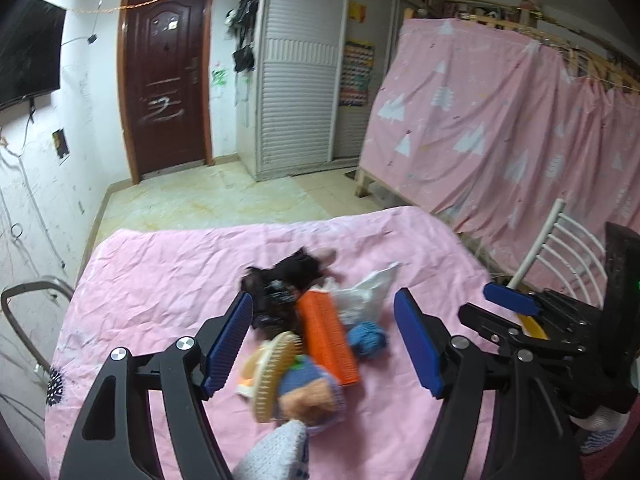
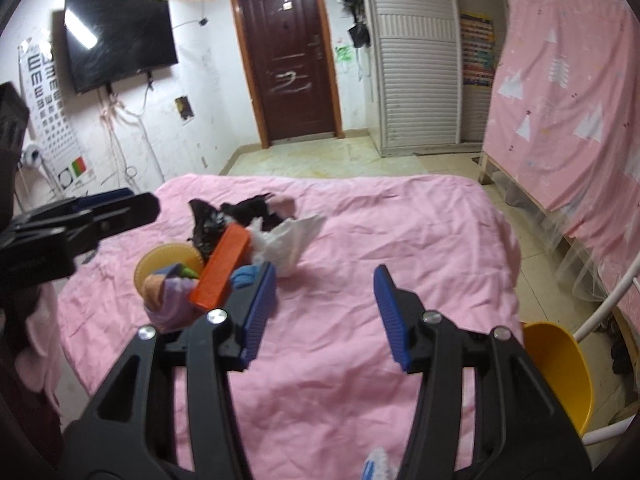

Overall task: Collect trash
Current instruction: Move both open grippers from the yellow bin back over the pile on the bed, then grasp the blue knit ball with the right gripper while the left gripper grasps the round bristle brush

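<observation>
A pile of trash lies on the pink-covered table (image 1: 160, 280): a black crumpled bag (image 1: 280, 280), an orange box (image 1: 326, 340), a white plastic bag (image 1: 366, 292), a blue ball of yarn (image 1: 366, 338), a yellow brush (image 1: 272, 376) and a blue-and-orange cloth (image 1: 312, 392). My left gripper (image 1: 324, 344) is open, its jaws on either side of the pile, just above it. My right gripper (image 2: 324, 316) is open and empty, over bare cloth to the right of the pile. The orange box (image 2: 220, 268) and white bag (image 2: 292, 240) show left of it.
A yellow bin (image 2: 560, 376) sits at the table's right edge beside a white chair (image 1: 560, 248). A pink-draped bed frame (image 1: 500, 120) stands at right. A door (image 1: 164, 80) and white wardrobe (image 1: 296, 80) are behind. A TV (image 2: 120, 40) hangs at left.
</observation>
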